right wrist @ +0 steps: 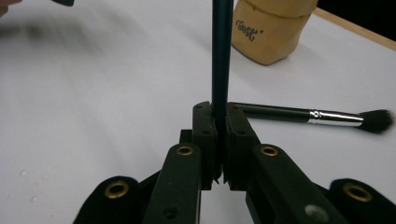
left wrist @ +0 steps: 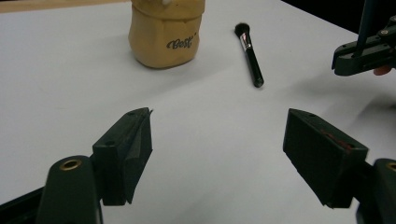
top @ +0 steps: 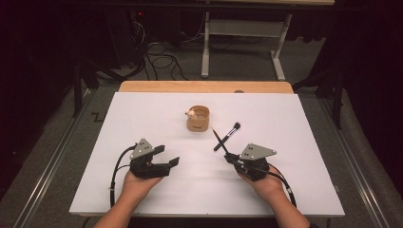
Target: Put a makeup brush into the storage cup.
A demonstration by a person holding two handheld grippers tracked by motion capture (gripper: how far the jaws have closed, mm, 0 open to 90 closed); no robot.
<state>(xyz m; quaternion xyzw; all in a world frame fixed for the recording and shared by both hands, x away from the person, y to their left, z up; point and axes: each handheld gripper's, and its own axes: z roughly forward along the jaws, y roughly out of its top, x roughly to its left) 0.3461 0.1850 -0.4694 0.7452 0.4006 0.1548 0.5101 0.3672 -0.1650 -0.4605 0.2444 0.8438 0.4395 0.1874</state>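
Note:
A tan cup (top: pixel 198 119) with dark lettering stands at the middle of the white board (top: pixel 142 114), with a small white thing on its rim. A black make-up brush (top: pixel 228 135) lies flat to the cup's right, bristles pointing away from me. My right gripper (top: pixel 229 156) is shut on a thin dark stick (top: pixel 218 139) that slants up toward the cup. In the right gripper view the stick (right wrist: pixel 222 56) rises from the shut gripper (right wrist: pixel 220 114), with the brush (right wrist: pixel 322 115) lying behind. My left gripper (top: pixel 167 156) stands open and empty (left wrist: pixel 217 154), facing the cup (left wrist: pixel 166 37) and brush (left wrist: pixel 250 55).
The board covers a wooden table whose far edge (top: pixel 204 86) shows beyond it. Past the table, a grey desk frame (top: pixel 242 42) and cables lie on the floor. Cables trail from both grippers toward the near edge.

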